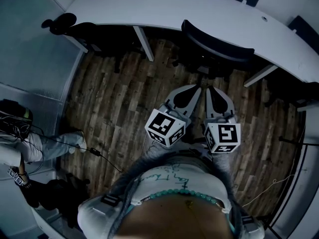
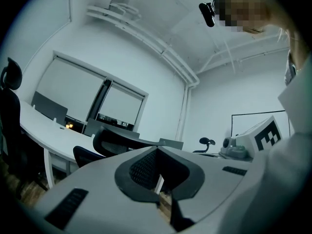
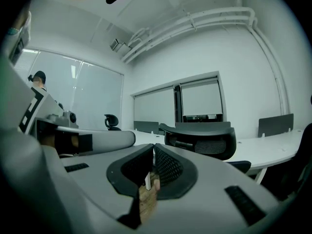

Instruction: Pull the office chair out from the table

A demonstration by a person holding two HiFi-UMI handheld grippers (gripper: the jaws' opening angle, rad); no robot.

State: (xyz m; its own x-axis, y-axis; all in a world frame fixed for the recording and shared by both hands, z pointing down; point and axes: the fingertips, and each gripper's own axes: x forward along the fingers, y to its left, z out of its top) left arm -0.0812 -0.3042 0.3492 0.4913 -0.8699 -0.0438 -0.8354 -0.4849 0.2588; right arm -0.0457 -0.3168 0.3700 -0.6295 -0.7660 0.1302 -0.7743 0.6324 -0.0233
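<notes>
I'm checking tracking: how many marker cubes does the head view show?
2: the left cube sits on the left gripper, the right cube on the right gripper. None seems hidden.

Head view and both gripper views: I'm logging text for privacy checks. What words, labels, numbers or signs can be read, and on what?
No legible words or numbers anywhere.
Left marker cube: black-and-white square code, no letters.
Right marker cube: the same kind of code.
Shirt: faint scrawled marks, too blurred to read.
</notes>
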